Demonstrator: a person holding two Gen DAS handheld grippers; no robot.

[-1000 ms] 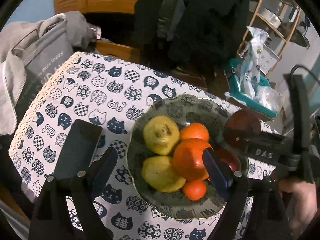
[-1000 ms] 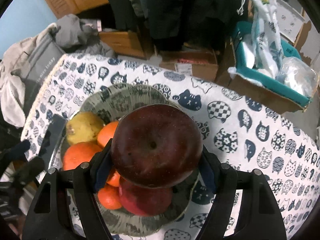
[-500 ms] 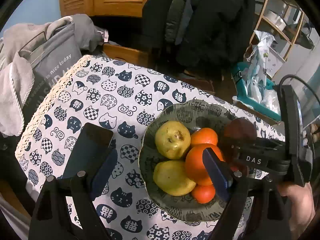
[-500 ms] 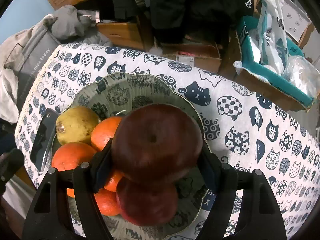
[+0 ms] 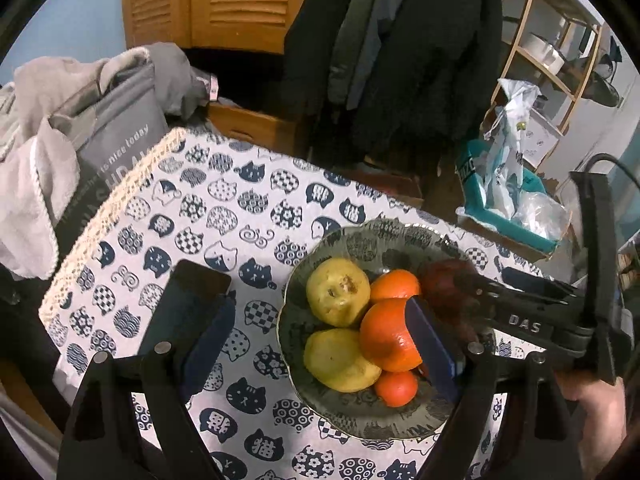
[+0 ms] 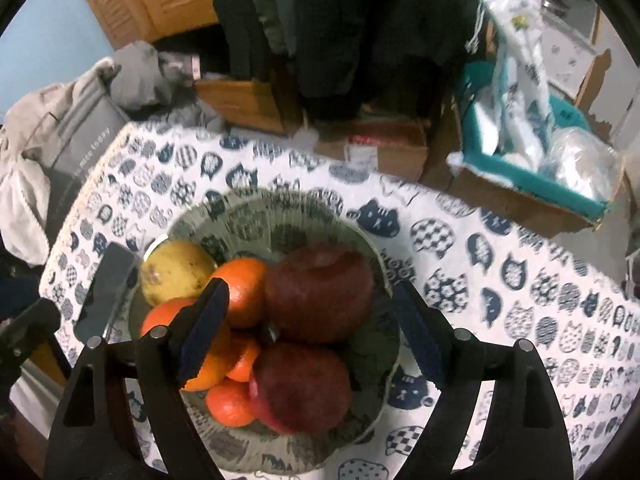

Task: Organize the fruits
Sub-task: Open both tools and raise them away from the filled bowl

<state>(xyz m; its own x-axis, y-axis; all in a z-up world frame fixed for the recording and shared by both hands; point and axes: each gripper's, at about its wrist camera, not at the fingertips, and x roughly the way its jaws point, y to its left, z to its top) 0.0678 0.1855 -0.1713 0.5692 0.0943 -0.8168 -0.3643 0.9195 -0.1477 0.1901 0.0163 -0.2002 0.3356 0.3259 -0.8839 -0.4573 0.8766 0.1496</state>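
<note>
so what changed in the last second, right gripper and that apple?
The right gripper has just opened its jaws and let go of the dark red apple, which now sits in the bowl against the second apple. The left gripper stayed open and empty; pears, oranges and phone unmoved.

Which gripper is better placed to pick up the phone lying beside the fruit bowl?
Left, probably. The left gripper hangs open with one jaw right over the phone, nothing held. The right gripper has just been opening its jaws around the apple in the bowl, farther from the phone.
</note>
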